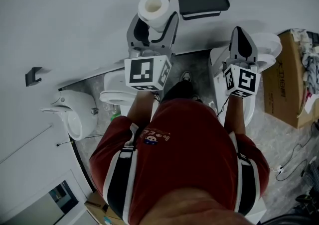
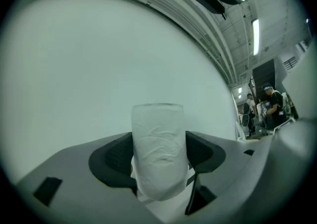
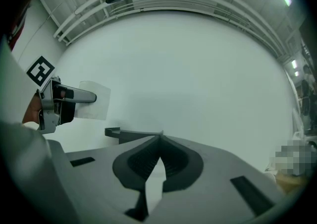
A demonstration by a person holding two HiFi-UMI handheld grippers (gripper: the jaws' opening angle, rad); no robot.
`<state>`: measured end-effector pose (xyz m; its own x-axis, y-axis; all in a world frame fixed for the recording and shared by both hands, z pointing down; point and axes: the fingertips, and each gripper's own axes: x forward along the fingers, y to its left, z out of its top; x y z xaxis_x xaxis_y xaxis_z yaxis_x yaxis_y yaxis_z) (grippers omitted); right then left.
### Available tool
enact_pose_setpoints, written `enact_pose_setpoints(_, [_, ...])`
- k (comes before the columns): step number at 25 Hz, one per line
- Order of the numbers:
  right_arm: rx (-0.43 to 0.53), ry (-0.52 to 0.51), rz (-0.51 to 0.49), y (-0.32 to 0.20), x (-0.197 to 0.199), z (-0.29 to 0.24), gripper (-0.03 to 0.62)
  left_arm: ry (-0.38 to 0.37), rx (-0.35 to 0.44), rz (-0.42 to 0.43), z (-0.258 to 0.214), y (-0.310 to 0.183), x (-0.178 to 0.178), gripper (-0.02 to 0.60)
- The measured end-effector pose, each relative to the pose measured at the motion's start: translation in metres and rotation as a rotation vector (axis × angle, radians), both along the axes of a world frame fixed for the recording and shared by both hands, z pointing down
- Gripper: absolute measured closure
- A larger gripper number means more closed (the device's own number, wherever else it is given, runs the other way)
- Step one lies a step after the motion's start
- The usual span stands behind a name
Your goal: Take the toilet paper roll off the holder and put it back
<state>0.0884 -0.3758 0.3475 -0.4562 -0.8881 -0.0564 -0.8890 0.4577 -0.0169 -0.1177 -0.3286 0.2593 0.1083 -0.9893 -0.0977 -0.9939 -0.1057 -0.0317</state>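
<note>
The left gripper (image 2: 158, 161) is clamped on the one toilet paper roll (image 1: 153, 6) — both pads press its sides, and the roll stands upright in front of the white wall (image 2: 99, 69), off the holder and just to its left. The right gripper (image 3: 159, 141) has its two jaws closed tip to tip with nothing between them, near the single dark holder (image 1: 202, 1) on that wall. Farther out are one small dark hook (image 1: 33, 76) on the left and one cardboard box (image 1: 286, 77) on the right — both well apart from the roll
</note>
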Motion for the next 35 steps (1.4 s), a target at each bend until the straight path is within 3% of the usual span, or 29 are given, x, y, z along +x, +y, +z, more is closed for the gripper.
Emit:
enact_pose_setpoints(11, [-0.017, -0.015, 0.076, -0.022, 0.020, 0.000, 0.585, 0.009, 0.087, 0.150, -0.036, -0.062, 0.031, 0.236])
enact_pose_setpoints(23, [-0.054, 0.015, 0.116, -0.040, 0.035, 0.013, 0.585, -0.011, 0.024, 0.198, 0.003, -0.101, 0.052, 0.236])
enact_pose_setpoints(35, [-0.078, 0.004, 0.101, -0.054, 0.035, 0.027, 0.585, -0.032, -0.057, 0.154, 0.034, -0.120, 0.055, 0.236])
